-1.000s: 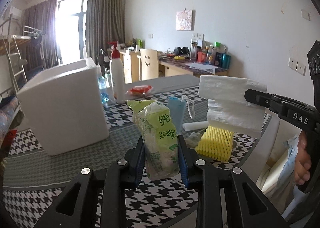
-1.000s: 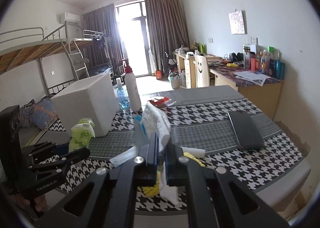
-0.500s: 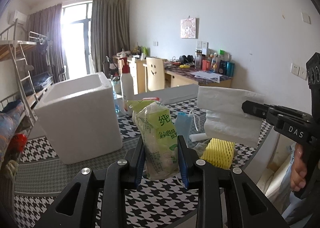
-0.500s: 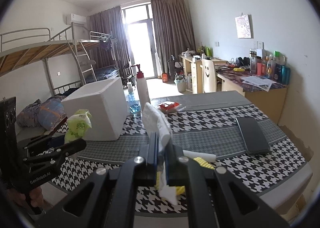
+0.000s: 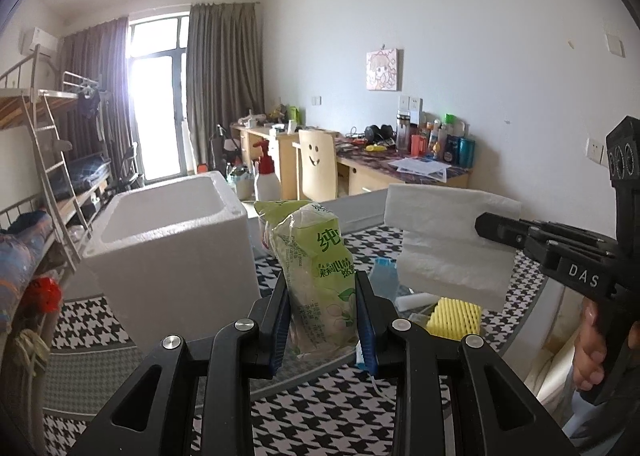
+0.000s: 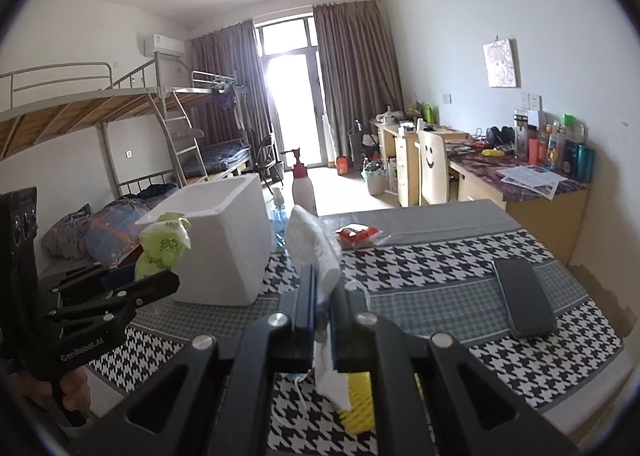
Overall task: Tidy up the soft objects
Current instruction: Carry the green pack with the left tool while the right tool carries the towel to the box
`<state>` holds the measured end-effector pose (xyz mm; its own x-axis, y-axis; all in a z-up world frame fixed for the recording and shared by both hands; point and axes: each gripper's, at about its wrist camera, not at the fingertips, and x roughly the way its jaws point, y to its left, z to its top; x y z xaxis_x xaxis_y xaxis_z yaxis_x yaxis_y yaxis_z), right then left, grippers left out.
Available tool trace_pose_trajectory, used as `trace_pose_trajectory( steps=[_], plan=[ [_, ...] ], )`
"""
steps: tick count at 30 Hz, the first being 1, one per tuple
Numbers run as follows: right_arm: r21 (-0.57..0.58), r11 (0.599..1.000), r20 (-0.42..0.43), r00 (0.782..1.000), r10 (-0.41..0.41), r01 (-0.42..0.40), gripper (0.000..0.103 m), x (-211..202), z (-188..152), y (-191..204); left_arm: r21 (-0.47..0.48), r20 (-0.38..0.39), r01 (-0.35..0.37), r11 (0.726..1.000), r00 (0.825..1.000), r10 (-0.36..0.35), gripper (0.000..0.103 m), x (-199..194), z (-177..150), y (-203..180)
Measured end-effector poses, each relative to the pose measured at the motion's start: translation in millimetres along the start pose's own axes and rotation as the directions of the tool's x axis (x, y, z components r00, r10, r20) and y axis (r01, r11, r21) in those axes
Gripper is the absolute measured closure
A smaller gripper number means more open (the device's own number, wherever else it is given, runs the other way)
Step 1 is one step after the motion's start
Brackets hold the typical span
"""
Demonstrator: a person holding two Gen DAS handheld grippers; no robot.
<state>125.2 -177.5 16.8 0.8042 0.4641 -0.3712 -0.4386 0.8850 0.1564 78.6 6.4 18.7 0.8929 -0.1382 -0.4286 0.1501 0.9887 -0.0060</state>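
The left tongs (image 5: 322,320) clamp a green tissue pack (image 5: 320,268), its bottom hidden between the pads. The right tongs (image 6: 323,320) pinch a folded white tissue (image 5: 448,244); both things hang above the counter's (image 6: 440,280) near edge, beside the foam box (image 5: 172,248).

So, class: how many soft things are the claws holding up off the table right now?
2. The green pack is pinched in the left claw; the white tissue is gripped by the right claw. More soft things, like the yellow foam net, lie on the table.
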Motion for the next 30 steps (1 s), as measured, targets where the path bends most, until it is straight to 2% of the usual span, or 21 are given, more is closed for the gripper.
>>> trace_pose_trajectory(
  steps=[9,30],
  plan=[
    [-0.013,1.0,0.003,1.0,0.008,-0.008,0.095,10.9,6.8,4.1,-0.025,-0.009,-0.006,1.0,1.0,0.006,0.071,13.3,13.8,10.0],
    [-0.013,1.0,0.031,0.999,0.008,-0.008,0.095,23.8,32.2,8.4,0.003,-0.003,-0.017,1.0,1.0,0.017,0.071,36.8,43.3,7.6]
  ],
)
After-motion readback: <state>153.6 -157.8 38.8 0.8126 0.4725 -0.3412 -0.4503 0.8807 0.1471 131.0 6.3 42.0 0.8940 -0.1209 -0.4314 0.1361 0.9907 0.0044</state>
